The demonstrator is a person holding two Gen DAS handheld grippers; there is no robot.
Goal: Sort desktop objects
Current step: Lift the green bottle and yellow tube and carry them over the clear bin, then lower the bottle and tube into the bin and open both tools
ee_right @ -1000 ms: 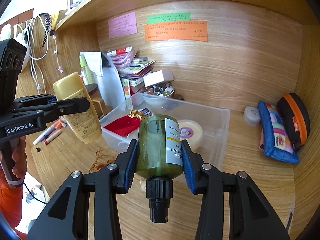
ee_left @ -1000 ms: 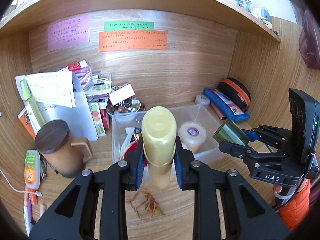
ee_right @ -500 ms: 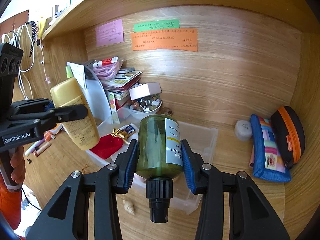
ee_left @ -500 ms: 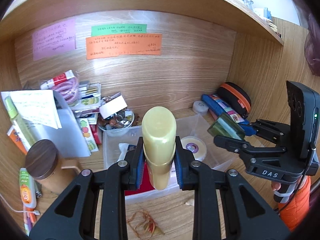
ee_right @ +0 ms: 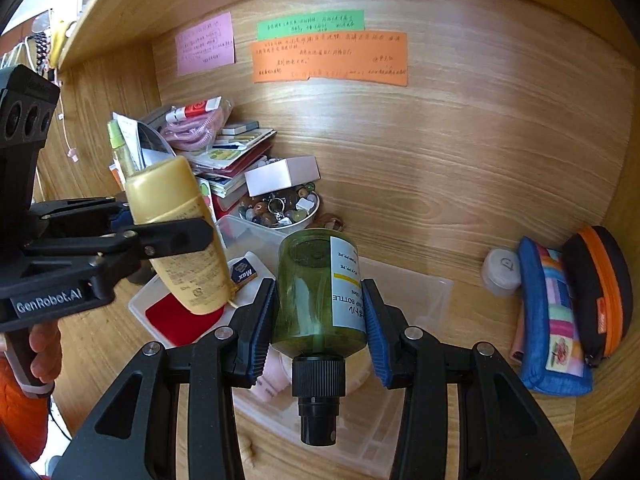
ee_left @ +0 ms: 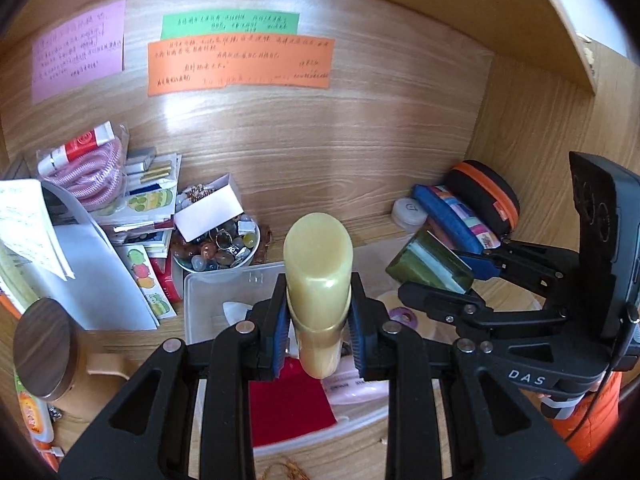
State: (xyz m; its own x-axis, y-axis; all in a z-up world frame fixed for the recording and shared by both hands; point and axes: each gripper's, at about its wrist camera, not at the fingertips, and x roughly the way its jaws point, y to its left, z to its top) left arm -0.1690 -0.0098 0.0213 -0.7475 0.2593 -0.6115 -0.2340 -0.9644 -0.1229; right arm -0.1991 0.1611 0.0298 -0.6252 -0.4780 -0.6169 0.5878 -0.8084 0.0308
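Observation:
My left gripper point(ee_left: 318, 328) is shut on a yellow lotion bottle point(ee_left: 318, 276), held upright over the left half of a clear plastic bin point(ee_left: 216, 292); the bottle also shows in the right wrist view point(ee_right: 180, 232). My right gripper point(ee_right: 320, 320) is shut on a green pump bottle point(ee_right: 316, 292), cap toward the camera, above the same bin point(ee_right: 416, 292). The green bottle point(ee_left: 430, 264) and right gripper appear at the right of the left wrist view. A red cloth point(ee_left: 288, 408) and a round white jar point(ee_left: 400, 314) lie in the bin.
A bowl of stones point(ee_left: 218, 250) and a stack of books and papers point(ee_left: 148, 208) stand behind the bin at left. A wooden-lidded mug point(ee_left: 44, 352) sits at far left. Pouches point(ee_right: 556, 316) and a white case point(ee_right: 502, 270) lie at right. Wooden walls enclose the nook.
Both grippers have moved forward and lower over the bin, each still holding its bottle. The bin and back wall look closer now.

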